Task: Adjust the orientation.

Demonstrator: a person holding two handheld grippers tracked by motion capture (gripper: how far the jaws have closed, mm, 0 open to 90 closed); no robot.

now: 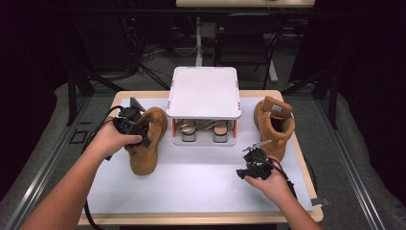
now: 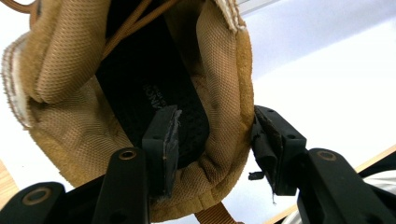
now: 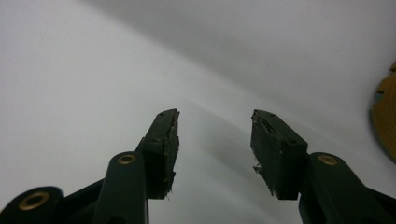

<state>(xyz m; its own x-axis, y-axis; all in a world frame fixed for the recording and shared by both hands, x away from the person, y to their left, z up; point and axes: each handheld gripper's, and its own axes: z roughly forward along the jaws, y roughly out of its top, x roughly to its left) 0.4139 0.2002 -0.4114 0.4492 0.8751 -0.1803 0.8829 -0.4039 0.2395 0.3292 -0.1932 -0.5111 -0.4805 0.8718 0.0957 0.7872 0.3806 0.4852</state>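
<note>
Two tan boots stand on a white mat (image 1: 191, 184). The left boot (image 1: 142, 152) stands upright with its opening toward my left gripper (image 1: 143, 137). In the left gripper view one jaw is inside the boot (image 2: 84, 116) over the black insole and the other is outside. The padded collar wall (image 2: 224, 93) stands between them and the inner pad is clear of it, so the gripper is open. The right boot (image 1: 274, 125) stands at the mat's right side. My right gripper (image 1: 254, 148) hovers just in front of it, open over bare mat (image 3: 93, 93). The sole of that boot (image 3: 385, 119) shows at the edge of the right gripper view.
A white two-level rack (image 1: 203, 91) stands at the back centre, with a pair of sandals (image 1: 189, 128) on its lower shelf. The wooden table edge (image 1: 309, 175) runs close along the mat's right side. A chair and cables are on the floor beyond the table.
</note>
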